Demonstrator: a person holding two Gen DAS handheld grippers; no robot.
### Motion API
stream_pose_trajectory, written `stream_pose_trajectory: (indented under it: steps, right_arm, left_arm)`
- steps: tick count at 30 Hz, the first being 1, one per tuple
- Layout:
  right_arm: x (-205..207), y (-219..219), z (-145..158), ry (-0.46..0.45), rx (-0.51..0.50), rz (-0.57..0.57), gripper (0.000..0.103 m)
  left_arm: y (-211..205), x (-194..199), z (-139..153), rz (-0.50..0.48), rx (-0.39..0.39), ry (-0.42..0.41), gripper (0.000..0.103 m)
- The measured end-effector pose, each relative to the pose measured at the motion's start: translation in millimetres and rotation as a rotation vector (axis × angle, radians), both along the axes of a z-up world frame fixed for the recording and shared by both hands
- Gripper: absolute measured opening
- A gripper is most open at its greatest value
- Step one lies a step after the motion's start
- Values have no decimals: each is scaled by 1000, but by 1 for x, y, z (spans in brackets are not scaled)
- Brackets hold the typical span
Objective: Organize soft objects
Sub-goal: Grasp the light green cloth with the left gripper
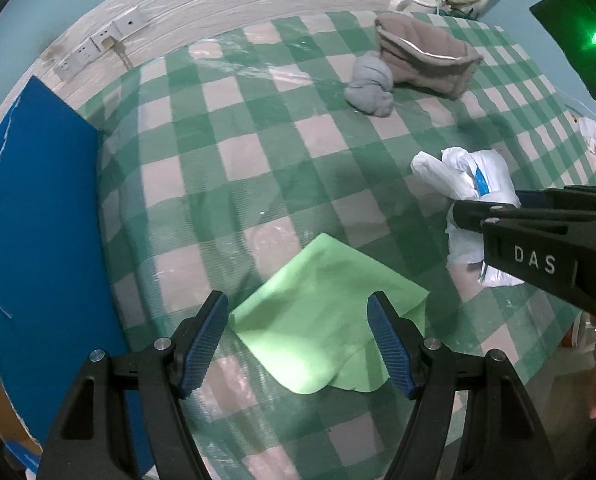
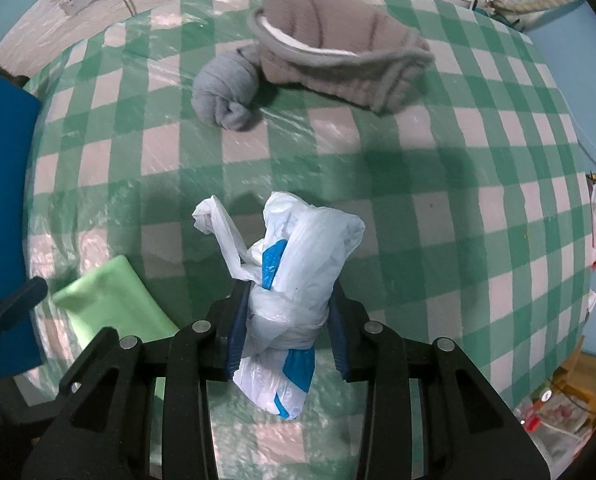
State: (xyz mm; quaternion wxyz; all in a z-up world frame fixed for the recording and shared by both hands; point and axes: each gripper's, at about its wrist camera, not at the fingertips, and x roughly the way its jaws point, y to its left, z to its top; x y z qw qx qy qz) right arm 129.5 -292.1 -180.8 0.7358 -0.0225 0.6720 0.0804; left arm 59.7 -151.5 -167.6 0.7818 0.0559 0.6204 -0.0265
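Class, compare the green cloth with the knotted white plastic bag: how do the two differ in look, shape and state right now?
The green cloth is one plain colour; the white plastic bag carries blue print. The cloth lies flat on the checked tablecloth; the bag is bunched and knotted into a bundle. The cloth lies ungripped beneath the open left tongs; the bag is clamped in the right tongs. Both are soft and crumple easily.

Black left gripper [image 1: 298, 344], ribbed blue pads, silver screws.
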Motion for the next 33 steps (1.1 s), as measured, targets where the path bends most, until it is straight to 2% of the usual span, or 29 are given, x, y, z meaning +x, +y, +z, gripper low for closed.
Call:
stream_pose_trajectory:
  steps: [13,19,21,23,24,26,27,29,33]
  right_arm:
    - [-24,-26,12,-14,8,13,34]
    - [-30,-28,15,-11,13,12,34]
    - [-30,-28,16,-11,12,13,34]
    - [-30,-29,16,-11,12,14,34]
    - [-27,-27,15,-11,12,15,34]
    - [-25,-24,13,-10,11,19,34]
    - [-22,-21,12,-8,10,20,34]
    - [-22,-21,12,-7,10,22,34]
    - [-20,-18,12,-10,6,29,34]
  left_arm:
    - [-26,-6,-18,-47,21,47,74]
    - [-34,-12,-22,-88,57,17,76]
    - [-35,-15,-20,-97,51,-3,69]
    - [-38,-20,-17,-106,57,-19,54]
    - [-40,-23,-16,-111,49,-19,50]
    - [-41,-24,-15,-114,39,-20,33]
    - [-41,-25,-14,-111,35,-22,29]
    - [-39,-25,-13,-108,30,-23,11]
    - [-25,-24,-9,-74,-26,-7,7]
